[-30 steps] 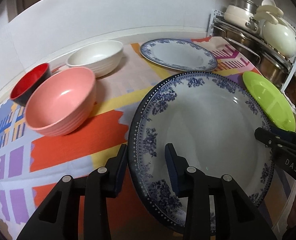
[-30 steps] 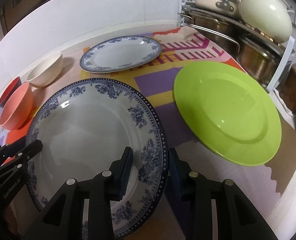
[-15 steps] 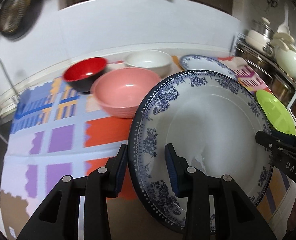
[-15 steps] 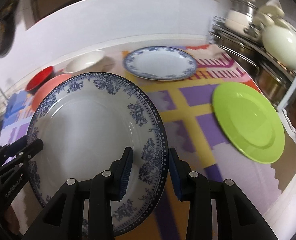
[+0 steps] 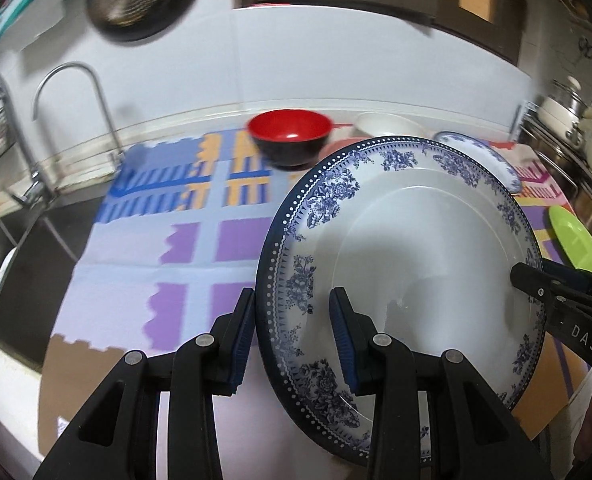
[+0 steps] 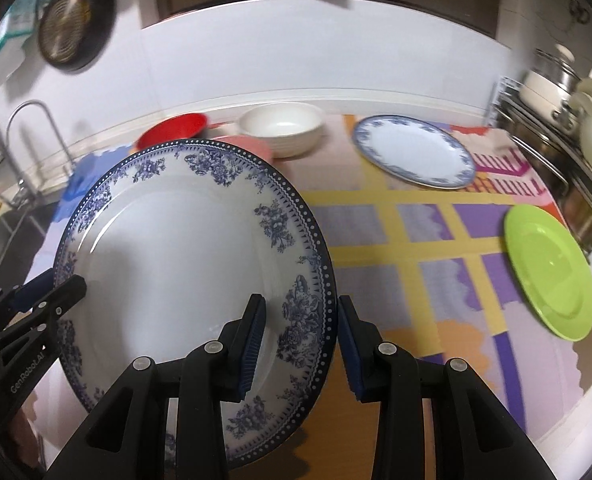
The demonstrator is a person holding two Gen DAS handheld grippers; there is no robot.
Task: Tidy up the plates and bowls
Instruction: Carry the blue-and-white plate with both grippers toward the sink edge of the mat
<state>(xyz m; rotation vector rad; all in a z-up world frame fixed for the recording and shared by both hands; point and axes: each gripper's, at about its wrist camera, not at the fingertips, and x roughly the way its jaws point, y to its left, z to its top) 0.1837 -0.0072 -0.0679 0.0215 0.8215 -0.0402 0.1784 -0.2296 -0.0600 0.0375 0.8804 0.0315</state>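
A large blue-and-white floral plate [image 5: 416, 264] [image 6: 184, 256] is held in the air, tilted, above the patterned mat. My left gripper [image 5: 292, 336] is shut on its left rim; my right gripper [image 6: 300, 340] is shut on its right rim. Each gripper shows in the other's view, the right [image 5: 556, 300] and the left [image 6: 36, 312]. On the mat lie a smaller blue-rimmed plate [image 6: 414, 156] and a green plate [image 6: 548, 272]. A red bowl [image 5: 290, 136], a white bowl [image 6: 282, 128] and a pink bowl [image 6: 248, 146] stand at the back; the held plate hides most of the pink one.
A sink [image 5: 12, 248] with a curved tap [image 5: 76, 100] lies at the left. A rack of pots [image 6: 568, 120] stands at the right. A strainer [image 6: 66, 30] hangs on the wall. The counter's front edge [image 6: 556, 412] runs close below.
Both grippers have lifted the large plate higher and swung it left toward the sink. The bowls and the other plates have stayed put.
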